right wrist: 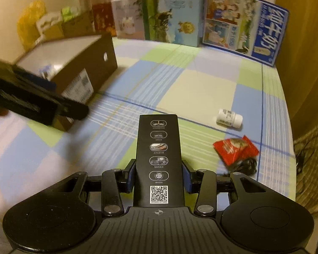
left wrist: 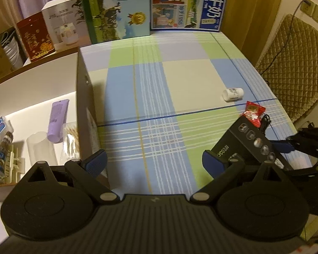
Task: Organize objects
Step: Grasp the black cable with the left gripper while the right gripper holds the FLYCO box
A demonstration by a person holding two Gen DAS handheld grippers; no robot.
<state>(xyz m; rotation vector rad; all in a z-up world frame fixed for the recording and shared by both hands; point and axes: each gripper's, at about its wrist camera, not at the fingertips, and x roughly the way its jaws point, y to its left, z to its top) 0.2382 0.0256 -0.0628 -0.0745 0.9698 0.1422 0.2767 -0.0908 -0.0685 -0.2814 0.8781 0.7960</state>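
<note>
My right gripper (right wrist: pixel 158 178) is shut on a long black box (right wrist: pixel 158 148) printed with round icons and a QR code, held above the checked tablecloth. The black box also shows in the left wrist view (left wrist: pixel 250 139), with the right gripper (left wrist: pixel 286 146) behind it. My left gripper (left wrist: pixel 154 162) is open and empty, beside the open cardboard box (left wrist: pixel 84 97) on the left; it appears blurred in the right wrist view (right wrist: pixel 31 103). A small white bottle (right wrist: pixel 230 119) lies on its side at the right. A red snack packet (right wrist: pixel 235 149) lies near it.
The cardboard box (right wrist: pixel 89 63) holds a purple tube (left wrist: pixel 57 120), a clear cup (left wrist: pixel 40 146), cotton swabs (left wrist: pixel 71 139) and other small items. Milk cartons (left wrist: pixel 180 4) and gift boxes stand along the table's far edge. A black cable (right wrist: pixel 247 166) lies by the red packet. A quilted chair (left wrist: pixel 294 63) stands at right.
</note>
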